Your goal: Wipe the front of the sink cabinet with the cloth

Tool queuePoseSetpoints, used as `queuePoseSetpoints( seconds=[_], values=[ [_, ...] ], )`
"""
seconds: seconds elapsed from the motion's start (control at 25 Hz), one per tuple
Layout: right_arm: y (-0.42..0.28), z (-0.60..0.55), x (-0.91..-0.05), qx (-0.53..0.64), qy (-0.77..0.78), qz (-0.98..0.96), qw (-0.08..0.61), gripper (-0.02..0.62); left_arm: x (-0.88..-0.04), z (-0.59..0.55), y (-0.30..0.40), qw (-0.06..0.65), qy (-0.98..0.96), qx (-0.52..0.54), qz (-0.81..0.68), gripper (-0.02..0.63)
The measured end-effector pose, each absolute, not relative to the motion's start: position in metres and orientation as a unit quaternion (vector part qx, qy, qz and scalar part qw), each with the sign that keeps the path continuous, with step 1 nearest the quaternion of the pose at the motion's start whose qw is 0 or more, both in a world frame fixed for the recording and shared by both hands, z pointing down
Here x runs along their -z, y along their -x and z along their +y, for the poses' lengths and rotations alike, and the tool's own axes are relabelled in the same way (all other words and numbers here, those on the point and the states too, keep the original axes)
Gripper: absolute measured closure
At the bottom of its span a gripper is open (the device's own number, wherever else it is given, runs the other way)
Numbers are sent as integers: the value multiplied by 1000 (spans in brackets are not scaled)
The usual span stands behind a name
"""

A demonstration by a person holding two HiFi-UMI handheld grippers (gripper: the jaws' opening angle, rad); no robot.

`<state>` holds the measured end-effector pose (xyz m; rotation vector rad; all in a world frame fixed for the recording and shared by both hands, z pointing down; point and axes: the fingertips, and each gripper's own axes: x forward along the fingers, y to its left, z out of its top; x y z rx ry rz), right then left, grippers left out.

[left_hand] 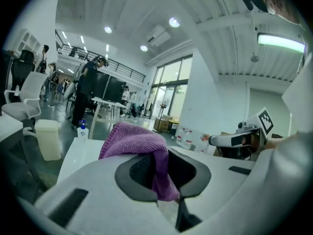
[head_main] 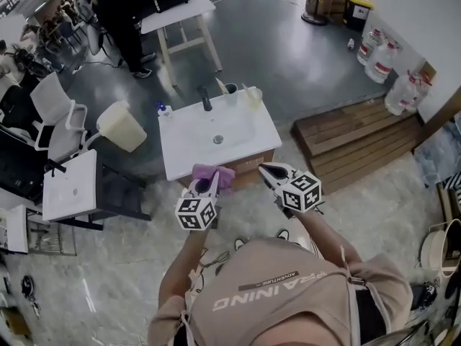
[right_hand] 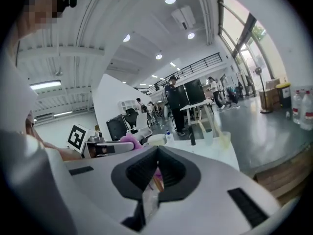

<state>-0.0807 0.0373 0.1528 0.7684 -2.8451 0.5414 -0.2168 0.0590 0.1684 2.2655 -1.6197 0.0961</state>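
The sink cabinet has a white top [head_main: 186, 152] and a wooden front [head_main: 252, 164], directly ahead in the head view. A purple cloth [head_main: 215, 174] hangs at the top's front edge, and my left gripper [head_main: 204, 187] is shut on it. In the left gripper view the cloth [left_hand: 139, 142] drapes over and between the jaws. My right gripper [head_main: 269, 172] is held to the right of the cloth, near the cabinet's front right corner. Its jaws are shut with nothing in them [right_hand: 157, 172]. From the right gripper view the cloth [right_hand: 128, 140] shows off to the left.
A black faucet [head_main: 206, 98], two cups [head_main: 231, 92] and a soap bottle [head_main: 163, 110] stand at the back of the sink top. A beige bin [head_main: 121, 126] is to the left, a wooden platform [head_main: 353, 139] to the right, and a white table [head_main: 180, 20] behind.
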Motion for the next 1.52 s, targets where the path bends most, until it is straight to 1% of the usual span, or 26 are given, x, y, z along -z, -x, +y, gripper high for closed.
queuePoseSetpoints(
  seconds=[0.16,0.44,0.56,0.84,1.08,1.52],
  values=[
    [85,30,-123,-134,-276,-950,64,584,-133,42,226,142,-799,-14,-583,569],
    [82,21,-69,-27,-313,-949,31,584,-77,26,229,62,-797,-15,-601,569],
    [80,22,-54,-15,-311,-950,18,584,-61,29,226,43,-793,-6,-607,569],
    [70,24,-54,-13,-306,-952,17,584,-55,42,216,40,-790,7,-612,569],
    [77,22,-60,-14,-297,-955,21,584,-77,48,216,52,-785,-10,-617,569],
    [82,30,-78,-27,-296,-954,30,584,-82,43,212,33,-788,-17,-614,569]
  ],
)
